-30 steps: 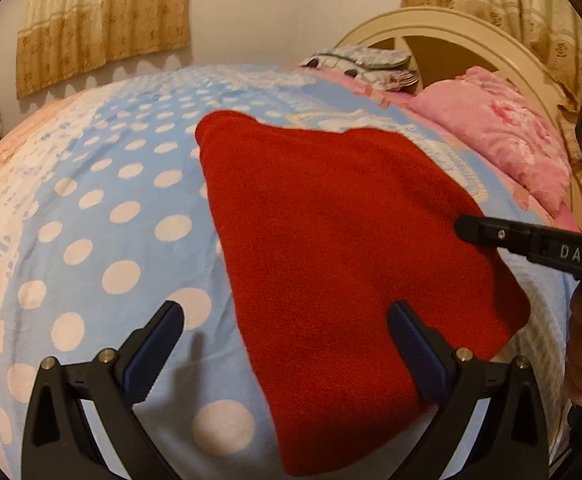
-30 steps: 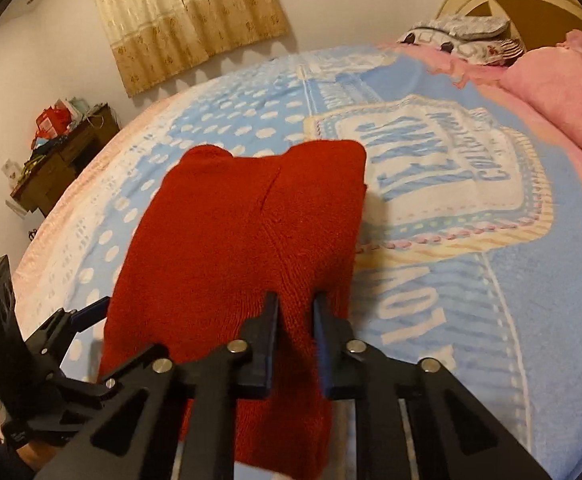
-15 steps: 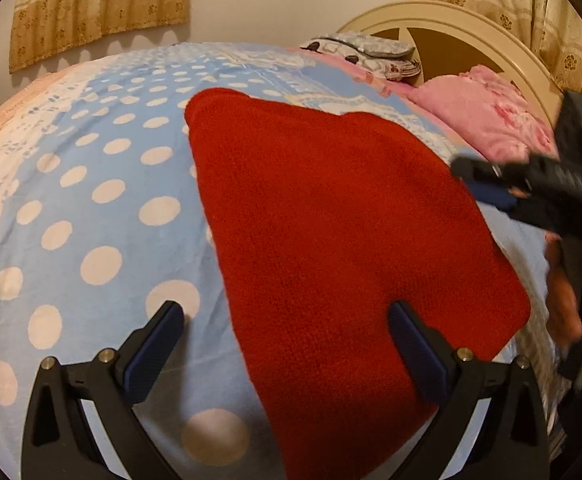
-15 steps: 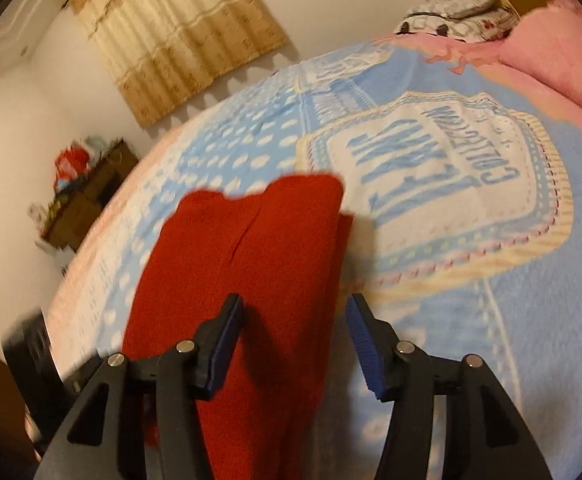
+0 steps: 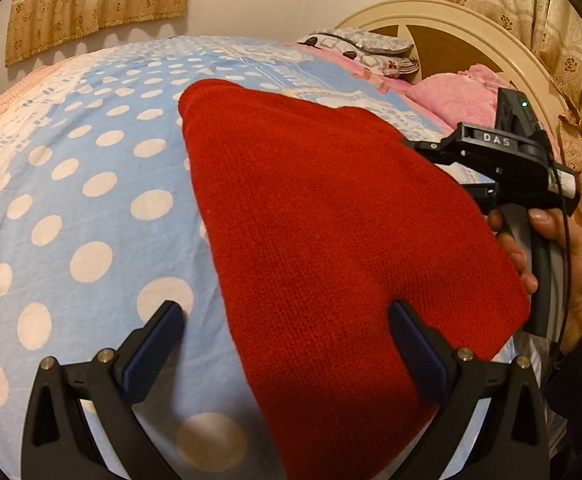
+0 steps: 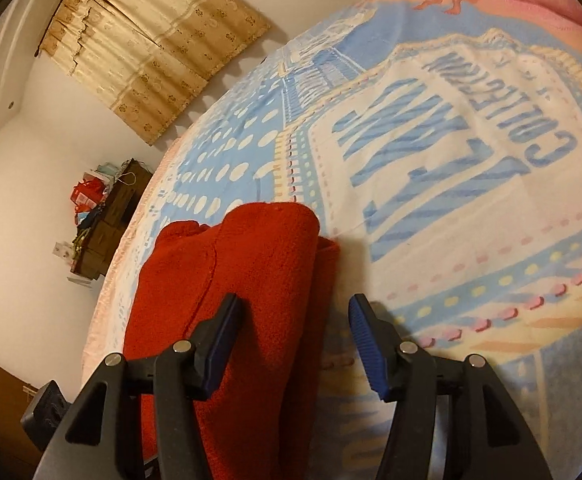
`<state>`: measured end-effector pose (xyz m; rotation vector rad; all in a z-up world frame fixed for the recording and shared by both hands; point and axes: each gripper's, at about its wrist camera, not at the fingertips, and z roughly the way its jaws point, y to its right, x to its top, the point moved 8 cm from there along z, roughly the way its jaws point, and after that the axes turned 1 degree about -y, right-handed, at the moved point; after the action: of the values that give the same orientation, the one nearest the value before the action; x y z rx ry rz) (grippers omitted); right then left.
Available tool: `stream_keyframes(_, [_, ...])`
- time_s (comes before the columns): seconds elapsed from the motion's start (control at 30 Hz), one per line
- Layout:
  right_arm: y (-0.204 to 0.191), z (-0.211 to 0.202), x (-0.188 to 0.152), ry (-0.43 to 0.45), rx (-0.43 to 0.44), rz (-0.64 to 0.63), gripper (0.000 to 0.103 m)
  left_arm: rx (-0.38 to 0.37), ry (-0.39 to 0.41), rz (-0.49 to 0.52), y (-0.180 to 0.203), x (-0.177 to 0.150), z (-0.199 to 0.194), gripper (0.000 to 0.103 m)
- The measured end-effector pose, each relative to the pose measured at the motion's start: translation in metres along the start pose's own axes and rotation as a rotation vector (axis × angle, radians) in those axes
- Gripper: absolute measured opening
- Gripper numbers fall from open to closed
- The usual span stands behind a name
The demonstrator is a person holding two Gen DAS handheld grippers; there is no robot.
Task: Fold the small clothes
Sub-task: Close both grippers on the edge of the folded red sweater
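Jaws of both the left gripper (image 5: pixel 287 348) and right gripper (image 6: pixel 293 340) stand apart, gripping nothing. The red knit garment (image 5: pixel 331 240) lies folded on the bed (image 5: pixel 91 200); it looks soft, light and floppy, best pinched at a corner or edge.

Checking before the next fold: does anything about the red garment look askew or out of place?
Slightly. The red garment lies folded on the bedspread, but in the right wrist view a lower layer sticks out past the top layer's right edge, so the edges don't line up. Both grippers are open and hold nothing. No damage shows.
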<state>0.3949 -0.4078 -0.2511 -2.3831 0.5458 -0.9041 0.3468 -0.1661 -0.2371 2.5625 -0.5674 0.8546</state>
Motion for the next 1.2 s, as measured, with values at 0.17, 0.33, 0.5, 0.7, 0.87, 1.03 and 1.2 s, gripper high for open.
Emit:
stream_keyframes(0.17, [-0.002, 0.009, 0.004, -0.003, 0.008, -0.004, 0.057, -0.018, -0.006, -0.009, 0.001, 0.001, 0.001, 0.103])
stream_keyframes(0.33, [-0.004, 0.016, 0.004, -0.014, 0.027, -0.004, 0.05, -0.025, -0.007, -0.008, 0.002, 0.001, 0.002, 0.103])
stream_keyframes(0.5, [-0.005, 0.018, 0.002, -0.011, 0.041, -0.005, 0.039, -0.056, -0.006, 0.006, 0.007, 0.002, 0.001, 0.095])
stream_keyframes(0.7, [-0.006, 0.017, -0.001, 0.008, 0.048, -0.022, 0.034, -0.117, -0.004, 0.021, 0.014, 0.002, -0.002, 0.079])
stream_keyframes(0.87, [-0.008, 0.017, -0.002, 0.022, 0.023, -0.052, 0.033, -0.121, -0.003, 0.026, 0.018, 0.003, -0.005, 0.064])
stream_keyframes(1.03, [-0.019, 0.01, -0.004, 0.055, -0.026, -0.105, 0.025, -0.064, 0.0, 0.034, 0.02, 0.005, -0.014, 0.046])
stream_keyframes(1.2, [-0.029, -0.007, -0.011, 0.087, -0.022, -0.104, 0.018, 0.015, -0.011, 0.081, 0.025, 0.001, -0.028, 0.039])
